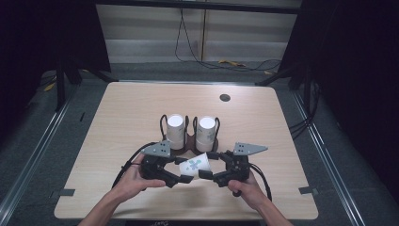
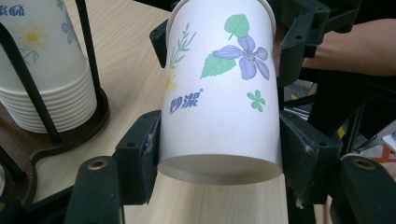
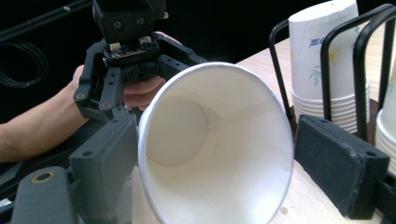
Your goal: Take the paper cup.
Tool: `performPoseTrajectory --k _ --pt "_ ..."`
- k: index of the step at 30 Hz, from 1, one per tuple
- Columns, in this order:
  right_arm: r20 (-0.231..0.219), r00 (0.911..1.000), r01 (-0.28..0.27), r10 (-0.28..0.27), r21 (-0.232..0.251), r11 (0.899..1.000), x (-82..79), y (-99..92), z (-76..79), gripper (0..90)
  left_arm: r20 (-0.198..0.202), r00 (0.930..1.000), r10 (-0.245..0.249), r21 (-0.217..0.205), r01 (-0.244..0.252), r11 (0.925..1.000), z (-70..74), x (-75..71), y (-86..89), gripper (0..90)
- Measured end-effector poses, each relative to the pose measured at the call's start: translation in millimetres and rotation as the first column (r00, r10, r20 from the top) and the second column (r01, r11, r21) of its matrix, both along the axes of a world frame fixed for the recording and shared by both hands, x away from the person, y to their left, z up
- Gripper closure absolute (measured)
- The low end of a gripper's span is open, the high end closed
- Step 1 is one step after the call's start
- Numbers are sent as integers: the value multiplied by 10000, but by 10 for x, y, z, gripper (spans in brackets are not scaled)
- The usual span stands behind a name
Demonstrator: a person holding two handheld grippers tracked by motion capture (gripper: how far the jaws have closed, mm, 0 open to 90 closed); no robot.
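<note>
High view: a pale wooden table [image 1: 141, 103] stands in a dark room, with cables on the grey floor beyond its far edge. At the table's centre sits a dark wire holder [image 1: 190, 139] with two stacks of paper cups, a left stack [image 1: 175, 130] and a right stack [image 1: 206, 133], each upright with the white bottom facing up. Just nearer, at 6 o'clock from the holder, one flowered paper cup [image 1: 195, 165] lies tilted on its side between two hand-held tongs. The left gripper [image 1: 184, 178] is at 8 o'clock of the cup, the right gripper [image 1: 203, 174] at 4 o'clock. Bare wood lies open on either side and toward the far edge, where a small dark round hole [image 1: 225, 98] sits at 1 o'clock.

Left gripper view: both black jaws are clamped on the cup [image 2: 222, 88] near its base, pads pressing its sides. A cup stack [image 2: 44, 70] in the holder stands at 10 o'clock.

Right gripper view: the cup's open, empty mouth [image 3: 219, 140] faces the camera. The left pad touches the rim; the right pad stands slightly apart, so the jaws are apart. Stacked cups [image 3: 322, 60] stand at 2 o'clock.
</note>
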State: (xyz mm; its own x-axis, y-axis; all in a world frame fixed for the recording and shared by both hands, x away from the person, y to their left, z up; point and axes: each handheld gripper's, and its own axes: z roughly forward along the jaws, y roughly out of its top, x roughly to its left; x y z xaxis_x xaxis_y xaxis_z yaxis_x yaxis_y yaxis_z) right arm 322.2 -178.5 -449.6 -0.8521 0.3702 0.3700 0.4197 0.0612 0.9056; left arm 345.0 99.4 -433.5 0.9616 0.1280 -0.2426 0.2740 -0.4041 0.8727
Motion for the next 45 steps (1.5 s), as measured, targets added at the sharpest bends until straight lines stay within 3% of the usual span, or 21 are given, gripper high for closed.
performPoseTrajectory --k 6,15,28,34,45 --pt "-131 9999 -61 64 243 9997 14 9 1 145 -67 10000 46 -322 -48 9995 -2 -2 -3 359" --pt "-130 9998 -134 137 243 9996 17 12 -1 177 -72 9999 130 -405 -132 9991 -16 -3 -7 359" --pt "-424 9982 -399 435 821 9958 52 -20 -8 221 -72 9999 115 -590 -119 9982 -9 -11 -4 361" --pt "-539 9968 -535 596 1083 9927 65 -45 -7 275 -139 9999 -27 -456 21 9990 -33 -2 -7 358" --pt "-562 9965 -557 615 992 9935 67 -47 -9 303 -498 9986 175 -244 -188 9995 -76 22 -19 304"
